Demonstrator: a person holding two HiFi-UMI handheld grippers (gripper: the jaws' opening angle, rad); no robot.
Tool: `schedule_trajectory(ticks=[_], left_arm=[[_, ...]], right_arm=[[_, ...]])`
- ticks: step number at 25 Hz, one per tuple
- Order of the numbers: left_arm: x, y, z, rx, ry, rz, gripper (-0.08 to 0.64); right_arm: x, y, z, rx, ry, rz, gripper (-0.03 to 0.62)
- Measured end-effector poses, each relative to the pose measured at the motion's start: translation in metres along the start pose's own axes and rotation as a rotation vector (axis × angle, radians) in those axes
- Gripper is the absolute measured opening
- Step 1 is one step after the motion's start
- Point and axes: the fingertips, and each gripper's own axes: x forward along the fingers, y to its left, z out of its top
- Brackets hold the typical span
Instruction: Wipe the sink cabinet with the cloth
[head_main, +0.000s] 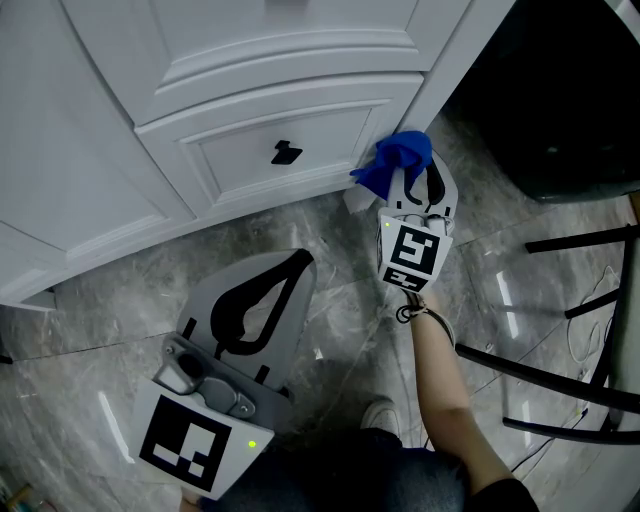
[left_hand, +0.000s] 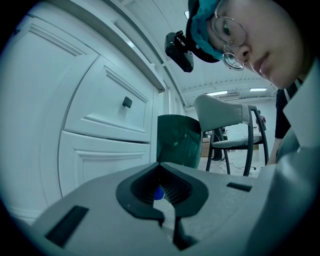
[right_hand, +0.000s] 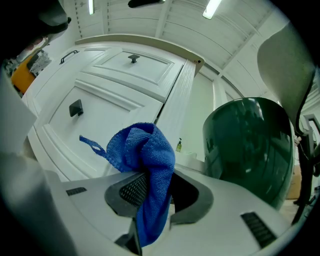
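The white sink cabinet is standing on a grey marble floor, and a small black knob is sitting on its lower panel. A dark green bin is standing just beside the cabinet's corner post. A chair with black metal legs is standing farther from the cabinet, behind the bin.

The right gripper is pointing at the cabinet's lower corner, beside the knob panel, and its jaws are clamping the blue cloth. The cloth is bunching above the jaws in thick folds, one end is hanging down between them, and a thin loop is sticking out toward the panel. Whether it is touching the cabinet I cannot tell.

The left gripper is hanging well apart from the cabinet, low above the floor, with jaw tips together and holding nothing.
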Motion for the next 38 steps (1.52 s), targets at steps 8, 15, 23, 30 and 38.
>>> schedule_trajectory(ticks=[8,15,23,30,38], left_arm=[[0.001,-0.001,-0.001,-0.002,0.002,-0.005,0.003],[0.002,-0.003,-0.001,-0.003,0.004,-0.012,0.003],[0.003,-0.004,-0.002,-0.008,0.003,-0.018,0.003],[0.003,-0.004,-0.003,-0.008,0.005,-0.02,0.003],[0.003,-0.004,-0.002,-0.008,0.002,-0.021,0.003]], right_arm=[[0.0,0.005,-0.013,0.006,0.03,0.013,0.115],[-0.001,0.009,-0.026,0.013,0.062,0.026,0.115],[-0.003,0.016,-0.043,0.002,0.1,0.036,0.115],[-0.004,0.024,-0.065,0.004,0.139,0.048,0.115],[-0.006,0.033,-0.091,0.044,0.205,0.057,0.115]])
